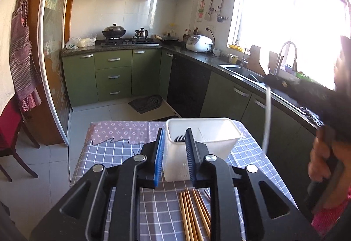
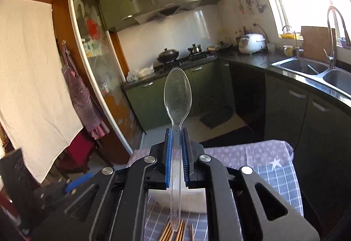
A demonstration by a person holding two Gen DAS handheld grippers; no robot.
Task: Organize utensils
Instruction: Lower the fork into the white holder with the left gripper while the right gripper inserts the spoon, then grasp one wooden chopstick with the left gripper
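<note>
A white plastic utensil holder (image 1: 204, 138) with two compartments stands on the checked tablecloth; dark fork tines (image 1: 180, 138) show in its left compartment. My left gripper (image 1: 174, 140) is open and empty, its blue pads just in front of the holder's left half. Several wooden chopsticks (image 1: 193, 214) lie on the cloth below it and also show in the right wrist view (image 2: 175, 231). My right gripper (image 2: 176, 138) is shut on a clear plastic spoon (image 2: 177, 96), bowl up, held high above the table. That spoon shows blurred in the left wrist view (image 1: 267, 113).
The small table (image 1: 122, 153) has a grey checked cloth over a mauve one. A red chair (image 1: 11, 127) stands left of it. Green kitchen cabinets, a stove with pots and a sink (image 2: 307, 66) line the back and right.
</note>
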